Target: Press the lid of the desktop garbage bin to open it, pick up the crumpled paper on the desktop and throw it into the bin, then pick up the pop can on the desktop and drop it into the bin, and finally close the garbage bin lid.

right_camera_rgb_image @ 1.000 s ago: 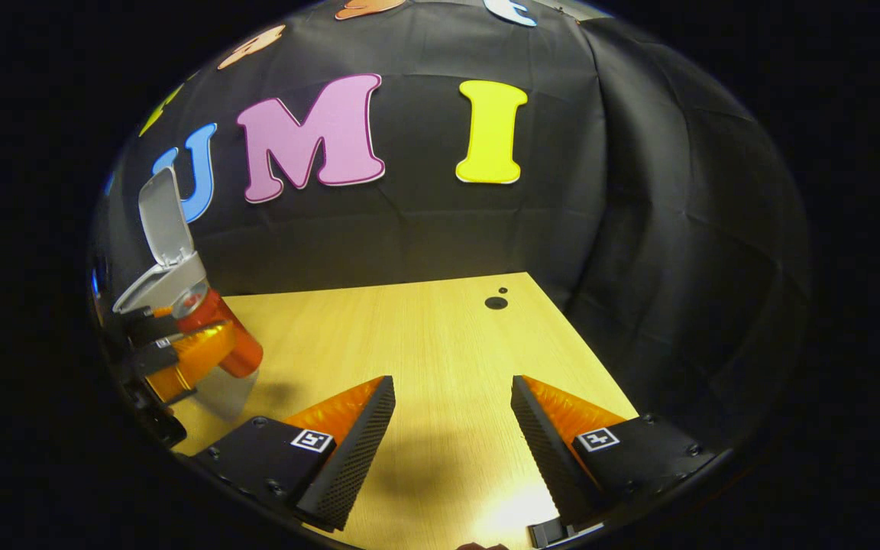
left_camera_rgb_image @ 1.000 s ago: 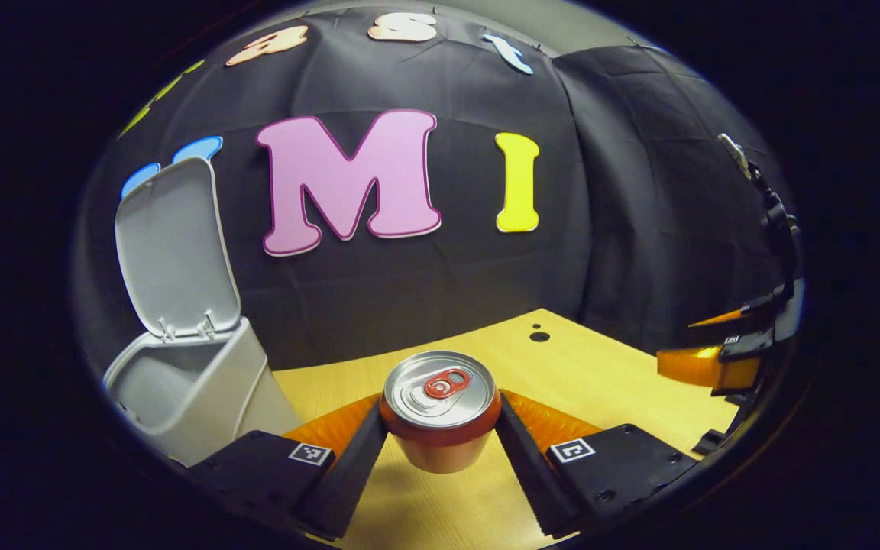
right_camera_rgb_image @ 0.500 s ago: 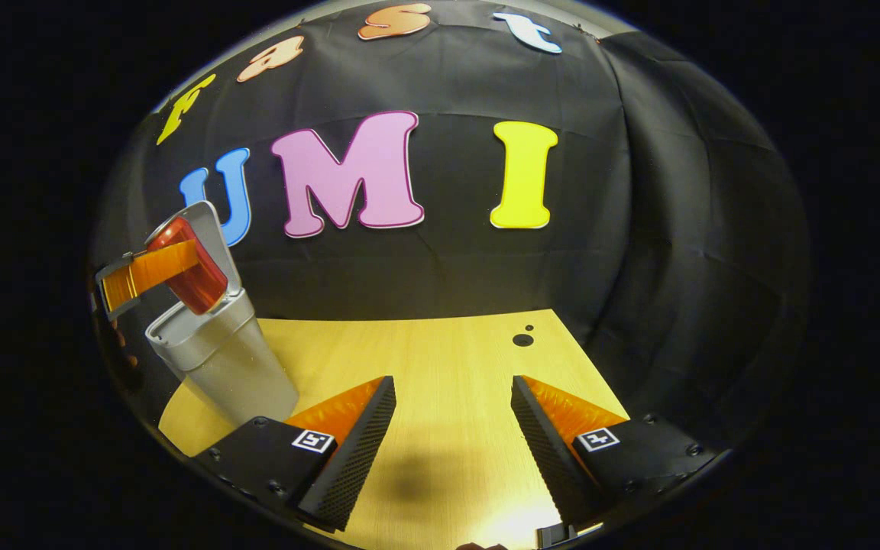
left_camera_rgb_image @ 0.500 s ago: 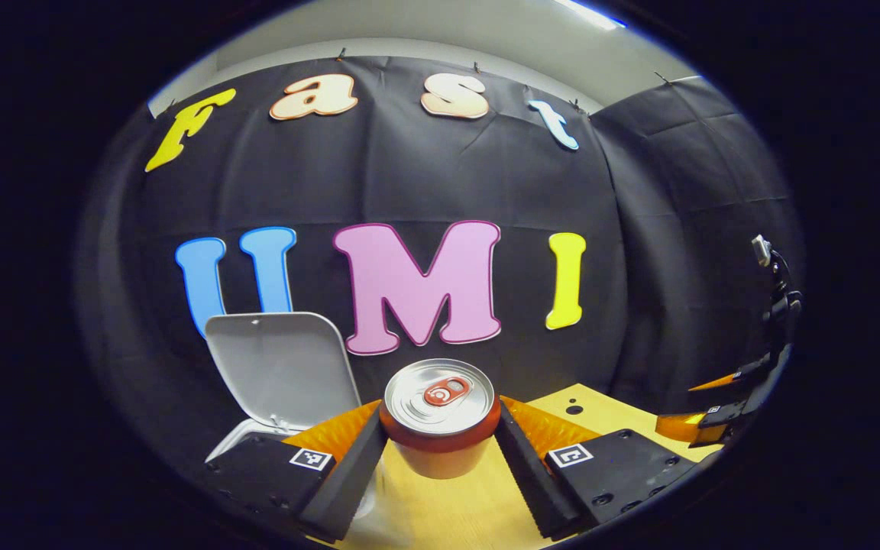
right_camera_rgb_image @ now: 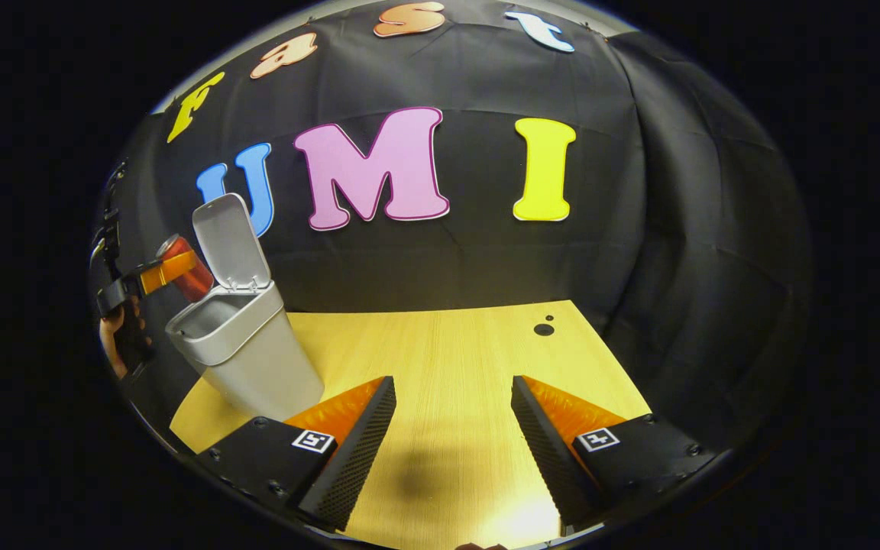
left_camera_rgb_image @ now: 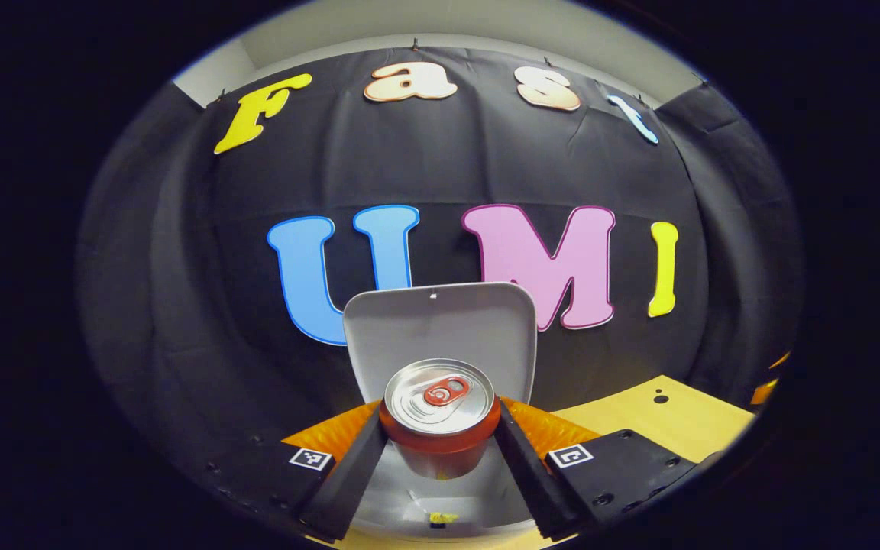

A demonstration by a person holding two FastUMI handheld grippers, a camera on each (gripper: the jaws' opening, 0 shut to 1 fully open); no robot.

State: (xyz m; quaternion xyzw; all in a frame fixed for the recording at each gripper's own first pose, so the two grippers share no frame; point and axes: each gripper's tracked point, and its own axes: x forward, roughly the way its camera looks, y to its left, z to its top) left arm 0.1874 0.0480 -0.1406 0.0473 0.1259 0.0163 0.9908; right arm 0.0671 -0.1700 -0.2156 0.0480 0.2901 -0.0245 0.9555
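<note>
My left gripper (left_camera_rgb_image: 440,451) is shut on the red pop can (left_camera_rgb_image: 440,416), both fingers pressing its sides, silver top facing me. It hangs over the open mouth of the grey garbage bin (left_camera_rgb_image: 409,504), whose lid (left_camera_rgb_image: 440,336) stands upright behind the can. A small yellowish scrap (left_camera_rgb_image: 443,518) lies inside the bin. In the right gripper view the pop can (right_camera_rgb_image: 186,267) is held by the left gripper (right_camera_rgb_image: 165,269) just left of the bin (right_camera_rgb_image: 245,355), above its rim, lid (right_camera_rgb_image: 230,241) raised. My right gripper (right_camera_rgb_image: 451,435) is open over the table, nothing between its fingers.
The wooden table (right_camera_rgb_image: 455,359) stretches right of the bin, with two small dark holes (right_camera_rgb_image: 544,328) near its far right corner. A hand (right_camera_rgb_image: 115,340) holds the left gripper at the table's left side. Black cloth walls close the back and right.
My left gripper carried the can up and leftwards until it hangs over the bin's opening. The right gripper drifted slightly and stayed open.
</note>
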